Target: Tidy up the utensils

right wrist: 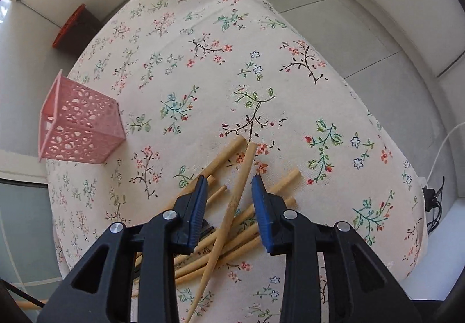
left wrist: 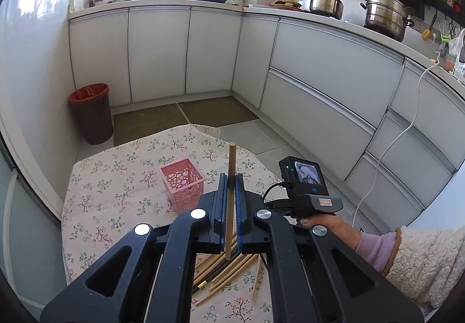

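Observation:
My left gripper [left wrist: 231, 177] is shut on a wooden chopstick [left wrist: 231, 160] that stands nearly upright between the blue pads, above the table. A pink perforated utensil holder [left wrist: 182, 184] stands upright on the floral tablecloth, to the left of the left gripper; it also shows in the right wrist view [right wrist: 80, 122]. A pile of wooden chopsticks [right wrist: 232, 224] lies on the cloth. My right gripper [right wrist: 229, 182] is open, its jaws on either side of one chopstick [right wrist: 237, 195] on top of the pile. The right gripper's body [left wrist: 305, 186] shows in the left wrist view.
The small table has a floral cloth [right wrist: 203, 61] with edges close on all sides. A brown bin with a red liner [left wrist: 91, 114] stands on the floor at the left. White kitchen cabinets [left wrist: 319, 67] run along the back and right. A white cable [left wrist: 401, 131] hangs at the right.

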The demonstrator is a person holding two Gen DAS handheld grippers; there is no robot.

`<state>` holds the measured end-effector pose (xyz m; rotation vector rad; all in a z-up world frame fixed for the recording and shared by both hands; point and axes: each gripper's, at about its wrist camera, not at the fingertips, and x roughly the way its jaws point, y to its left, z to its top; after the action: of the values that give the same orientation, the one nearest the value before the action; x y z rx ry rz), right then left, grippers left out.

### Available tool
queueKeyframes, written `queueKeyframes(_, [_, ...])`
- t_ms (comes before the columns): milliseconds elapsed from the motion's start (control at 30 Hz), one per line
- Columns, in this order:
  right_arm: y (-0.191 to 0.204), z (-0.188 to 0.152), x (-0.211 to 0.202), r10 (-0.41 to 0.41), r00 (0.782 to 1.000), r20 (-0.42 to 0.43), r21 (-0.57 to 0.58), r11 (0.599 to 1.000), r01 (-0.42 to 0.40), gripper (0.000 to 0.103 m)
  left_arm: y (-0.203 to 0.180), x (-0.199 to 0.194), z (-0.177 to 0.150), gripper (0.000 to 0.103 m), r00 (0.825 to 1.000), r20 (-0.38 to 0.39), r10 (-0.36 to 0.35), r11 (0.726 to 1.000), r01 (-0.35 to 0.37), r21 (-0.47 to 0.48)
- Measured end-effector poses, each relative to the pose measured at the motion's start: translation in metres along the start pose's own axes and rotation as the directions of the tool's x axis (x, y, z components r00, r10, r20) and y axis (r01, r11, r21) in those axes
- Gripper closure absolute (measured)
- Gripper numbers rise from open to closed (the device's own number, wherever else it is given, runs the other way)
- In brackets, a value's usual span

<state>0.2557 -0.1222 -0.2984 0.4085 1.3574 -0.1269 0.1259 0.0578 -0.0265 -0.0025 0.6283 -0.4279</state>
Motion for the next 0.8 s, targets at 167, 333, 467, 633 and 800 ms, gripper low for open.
queueKeyframes(167, [-0.006, 0.004, 0.012, 0.038, 0.999, 0.0, 0.028, 0.999, -0.038, 0.093, 0.003, 0.003, 0.001, 0.099, 1.0, -0.007, 0.005, 1.0, -0.005, -0.008])
queueKeyframes(333, [-0.008, -0.007, -0.019, 0.067, 0.99, 0.123, 0.019, 0.997, -0.07, 0.095, 0.001, -0.001, 0.003, 0.099, 1.0, 0.003, 0.01, 1.0, -0.01, -0.015])
queueKeyframes(467, [0.001, -0.023, -0.065, 0.092, 0.971, 0.223, -0.041, 0.996, -0.085, 0.095, -0.002, -0.007, 0.004, 0.099, 1.0, 0.017, 0.017, 1.0, -0.017, -0.016])
queueKeyframes(633, [0.02, -0.039, -0.121, 0.142, 0.941, 0.308, -0.151, 0.984, -0.099, 0.095, 0.0, -0.017, 0.009, 0.099, 0.999, 0.038, 0.031, 0.999, -0.03, -0.038])
queueKeyframes(800, [0.035, -0.05, -0.176, 0.21, 0.91, 0.358, -0.242, 0.962, -0.126, 0.095, 0.005, -0.026, 0.02, 0.099, 0.996, 0.065, 0.057, 0.996, -0.052, -0.074])
